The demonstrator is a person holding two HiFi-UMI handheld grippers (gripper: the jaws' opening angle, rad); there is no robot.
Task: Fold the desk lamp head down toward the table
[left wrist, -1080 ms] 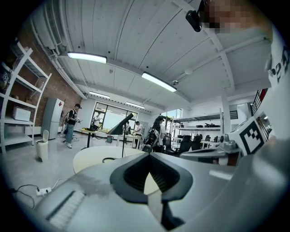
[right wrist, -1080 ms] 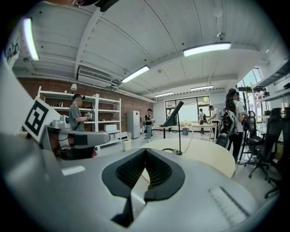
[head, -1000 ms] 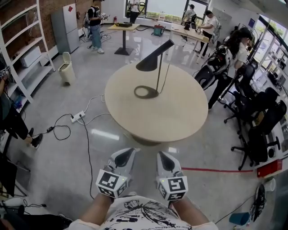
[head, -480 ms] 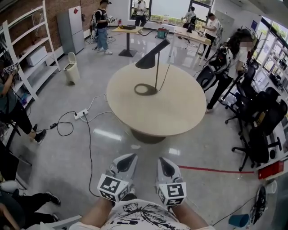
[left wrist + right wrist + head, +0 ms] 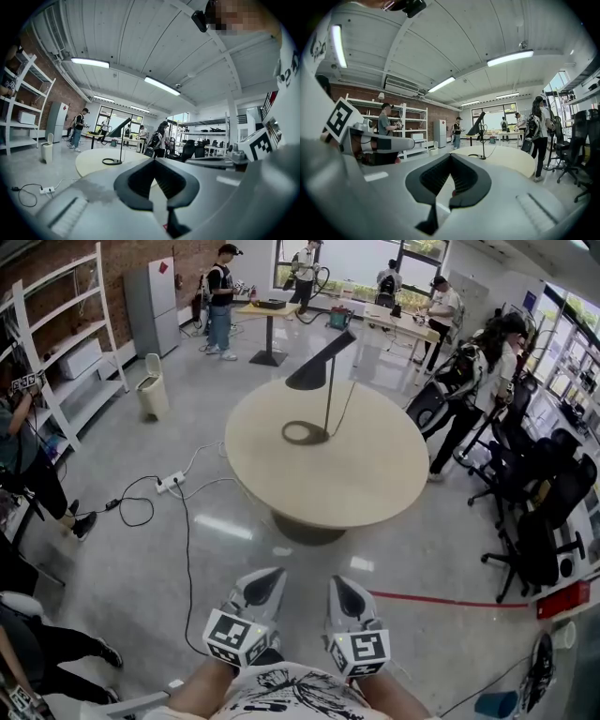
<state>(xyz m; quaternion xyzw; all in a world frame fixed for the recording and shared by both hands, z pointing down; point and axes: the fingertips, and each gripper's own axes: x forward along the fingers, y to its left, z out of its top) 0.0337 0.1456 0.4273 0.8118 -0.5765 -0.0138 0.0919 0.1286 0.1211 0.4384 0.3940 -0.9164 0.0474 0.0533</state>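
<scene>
Nothing is done yet. The desk lamp (image 5: 325, 399) is seen on the round worktop (image 5: 375, 484) at twelve o'clock, its head seemingly raised. The left gripper (image 5: 271, 574) and right gripper (image 5: 337, 580) are held far off, fingers (image 5: 262, 589) closed on nothing.

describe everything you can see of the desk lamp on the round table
Black, metal-looking desk lamp: flat ring base, thin upright stem, slanted cone head raised, not folded down. A thin cord hangs beside the stem. It stands on the round beige table; nothing else touches it.
</scene>
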